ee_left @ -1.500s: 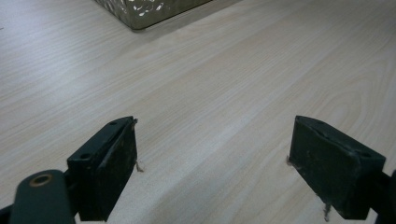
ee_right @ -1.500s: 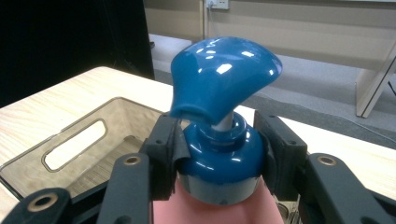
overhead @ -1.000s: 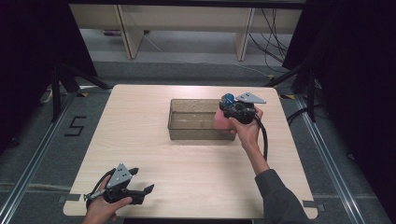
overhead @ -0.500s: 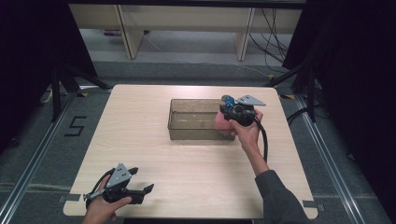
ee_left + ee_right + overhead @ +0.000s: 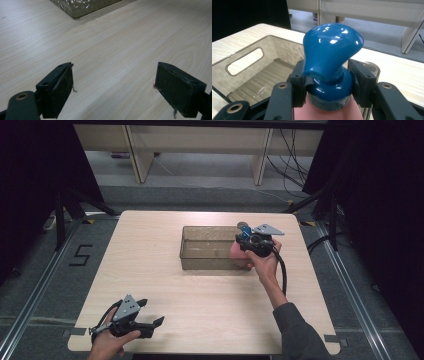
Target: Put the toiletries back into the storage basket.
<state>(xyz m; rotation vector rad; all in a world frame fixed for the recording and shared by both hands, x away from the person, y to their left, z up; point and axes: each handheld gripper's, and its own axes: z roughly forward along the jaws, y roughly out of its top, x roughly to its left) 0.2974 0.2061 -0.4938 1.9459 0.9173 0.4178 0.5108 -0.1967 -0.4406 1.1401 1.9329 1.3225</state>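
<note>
High view: light wooden table (image 5: pixel 165 280) with rounded corners, standing on a grey floor (image 5: pixel 45 285). Black curtains (image 5: pixel 30 185) on the left and right sides of the room. Pale shelf legs (image 5: pixel 137 157) at the far end, with loose black cables (image 5: pixel 295 165) on the floor beside them. Metal rails (image 5: pixel 30 300) along both sides of the table, and a "5" mark (image 5: pixel 81 255) on the floor at the left.

On the far right part of the table, a clear plastic bin (image 5: pixel 200 251) with bumpy walls and handle holes. At the bin's right end, a pink bottle with a blue pump top (image 5: pixel 239 254), held by the right gripper (image 5: pixel 252 244). Seen in the right gripper view: black jaws closed tight on the neck of the bottle just under the blue pump top (image 5: pixel 332 50), with the pink body (image 5: pixel 327 112) below the jaws. Bottle upright, up above the bin's right end, with the bare bin floor (image 5: pixel 262 80) seen past it to the left. Cannot tell whether the bottle touches the bin.

At the near left corner of the table, the left gripper (image 5: pixel 145 320), held low in a hand (image 5: pixel 107 345), well apart from the bin. Seen in the left gripper view: jaws wide open, nothing between them but bare wood (image 5: pixel 115 75), and a corner of the bin (image 5: pixel 80 7) far off at the top.
</note>
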